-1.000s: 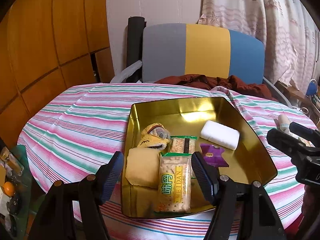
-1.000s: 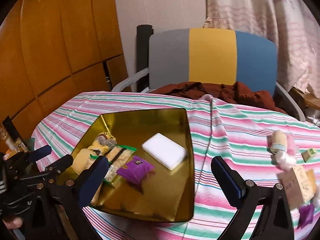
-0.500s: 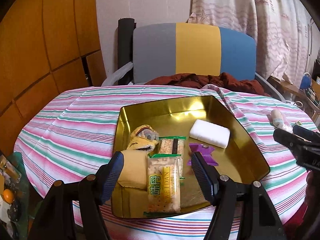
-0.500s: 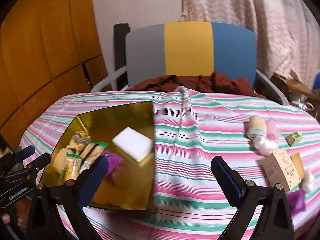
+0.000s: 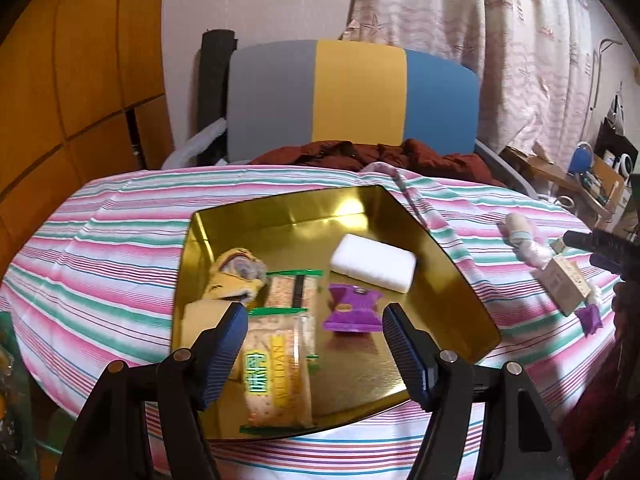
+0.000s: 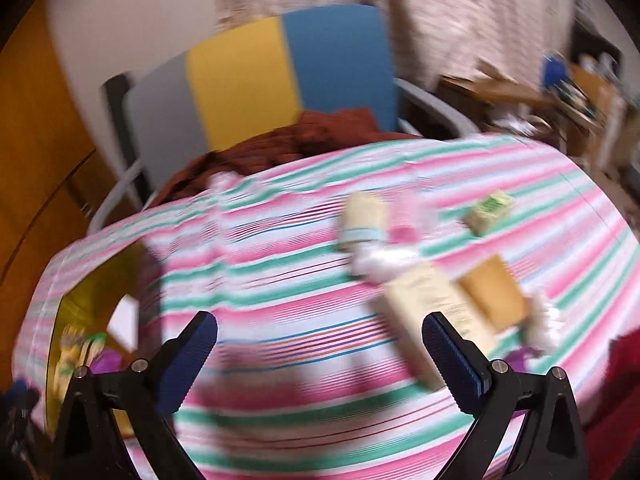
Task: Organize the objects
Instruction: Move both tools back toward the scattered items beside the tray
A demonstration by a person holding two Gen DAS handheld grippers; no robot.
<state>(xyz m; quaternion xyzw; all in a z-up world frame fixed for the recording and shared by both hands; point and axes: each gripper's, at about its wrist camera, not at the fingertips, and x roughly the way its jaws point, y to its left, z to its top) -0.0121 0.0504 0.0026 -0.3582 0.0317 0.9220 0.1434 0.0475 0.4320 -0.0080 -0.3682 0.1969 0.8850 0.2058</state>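
Swinging right since the earlier frame, your right gripper [image 6: 320, 354] now faces the loose items instead of the shiny gold metal tray [image 5: 452, 264], jaws wide apart and empty. Your left gripper [image 5: 314, 346] hangs over the tray's near edge, jaws apart, holding nothing, above the clear cracker packet [image 5: 278, 372]. You seem to be between picks. Nearest on the right of the striped tablecloth [image 6: 280, 280] lies the pale cardboard box [image 6: 432, 308], touching an orange-brown flat packet [image 6: 494, 294]; farther off, a cream cylinder [image 6: 362, 216] and small green box [image 6: 490, 206]. Blur hides detail, so steady first.
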